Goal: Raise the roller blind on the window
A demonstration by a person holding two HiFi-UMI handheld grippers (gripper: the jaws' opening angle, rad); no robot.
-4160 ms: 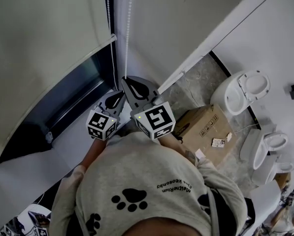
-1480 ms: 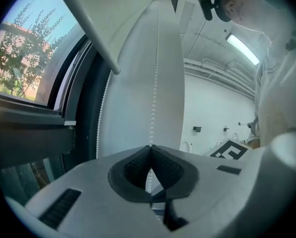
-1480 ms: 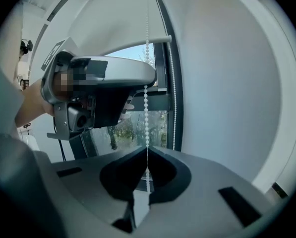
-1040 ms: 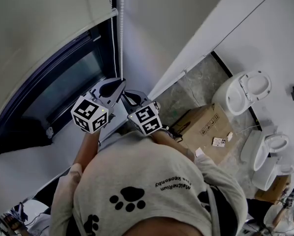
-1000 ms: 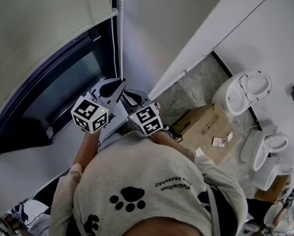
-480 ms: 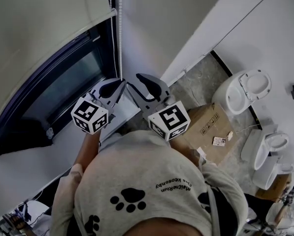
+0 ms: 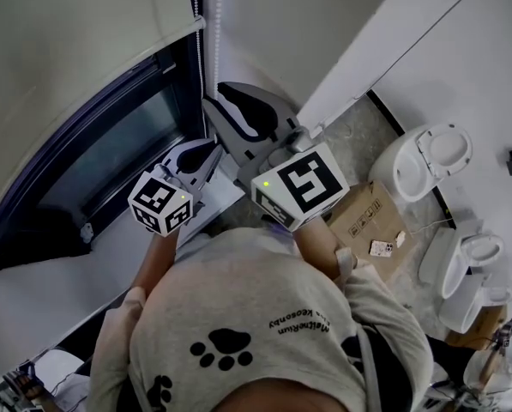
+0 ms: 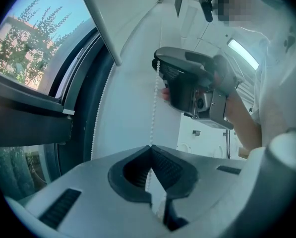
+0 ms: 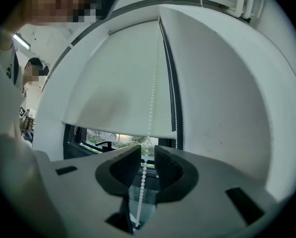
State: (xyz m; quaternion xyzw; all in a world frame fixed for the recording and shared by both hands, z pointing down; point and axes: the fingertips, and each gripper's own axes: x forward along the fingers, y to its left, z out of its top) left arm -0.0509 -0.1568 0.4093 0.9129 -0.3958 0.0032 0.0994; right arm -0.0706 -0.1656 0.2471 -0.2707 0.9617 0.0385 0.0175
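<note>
Barely legible lettering (image 7: 303, 323) on shirt (image 7: 238, 294)

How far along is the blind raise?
Done: pale fabric roller blind partly up, lower window glass exposed. In hand: left gripper clamps the white bead chain; right gripper, higher, jaws just closing around it, not gripping. Left: more pulls; upper window covered.

Roller blind (image 9: 113, 83) looks matt cloth, bead chain (image 9: 151, 103) perhaps plastic.
</note>
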